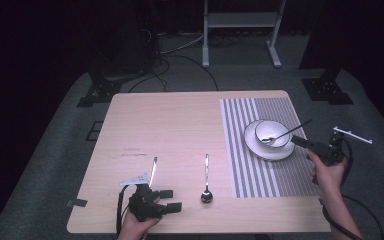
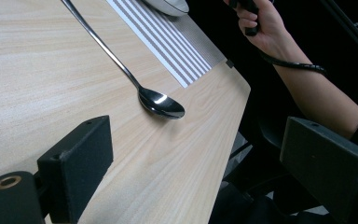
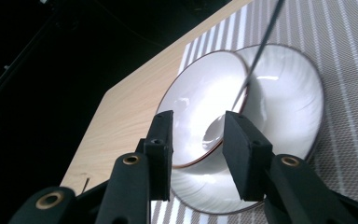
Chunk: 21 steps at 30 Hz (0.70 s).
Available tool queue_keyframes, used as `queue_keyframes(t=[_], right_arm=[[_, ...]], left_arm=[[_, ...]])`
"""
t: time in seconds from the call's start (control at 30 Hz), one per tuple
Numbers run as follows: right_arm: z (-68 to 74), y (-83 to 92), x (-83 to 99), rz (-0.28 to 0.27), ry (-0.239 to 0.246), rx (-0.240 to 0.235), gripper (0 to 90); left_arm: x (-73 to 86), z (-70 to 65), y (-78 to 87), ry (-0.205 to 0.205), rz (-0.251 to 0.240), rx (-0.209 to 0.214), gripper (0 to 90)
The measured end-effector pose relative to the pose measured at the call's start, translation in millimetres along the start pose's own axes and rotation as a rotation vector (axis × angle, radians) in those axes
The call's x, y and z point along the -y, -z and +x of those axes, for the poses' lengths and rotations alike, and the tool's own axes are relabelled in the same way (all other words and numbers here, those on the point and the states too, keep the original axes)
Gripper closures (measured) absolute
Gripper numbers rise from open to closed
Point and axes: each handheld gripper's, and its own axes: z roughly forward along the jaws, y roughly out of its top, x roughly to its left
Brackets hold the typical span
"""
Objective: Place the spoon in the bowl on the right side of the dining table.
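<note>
Landmark: pale wooden table, with a grey-and-white striped placemat on its right part.

Left gripper: held by the left hand at the table's near edge, left of the placemat. Its 2 black jaws stand wide apart, nothing between them; in the left gripper view they frame bare wood and the table corner.

A thin flat shiny metal utensil lies on the wood just beyond the left gripper; which kind it is cannot be told.

A polished steel spoon lies on the wood between that utensil and the placemat, oval bowl toward the near edge, long slim handle pointing away. Left gripper view: spoon bowl up, mirror-bright.

On the placemat: a round white plate with a thin dark rim line, carrying a white bowl. A second slim steel spoon rests in the bowl, handle leaning out over its right rim.

Right gripper: held by the right hand at the placemat's right edge, pointed at the plate. Right gripper view: jaws parted, empty, close before the plate.
</note>
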Motion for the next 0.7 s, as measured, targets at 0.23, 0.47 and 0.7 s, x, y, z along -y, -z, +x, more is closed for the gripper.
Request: queue_keyframes(t=[0.23,0.47,0.7], right_arm=[[5.0,0.4,13.4,0.014,0.006,-0.027,57.3],[6.7,3.6,25.0,0.016,0.014,-0.05,51.1],[10.6,2.4,35.9,0.033,0.028,-0.075,46.1]], left_arm=[[-0.4,0.4,0.8,-0.004,-0.001,-0.001,8.0],[-0.2,0.3,-0.3,-0.006,0.002,-0.004,8.0],[-0.4,0.9,0.0,-0.004,0.0,-0.006,8.0]])
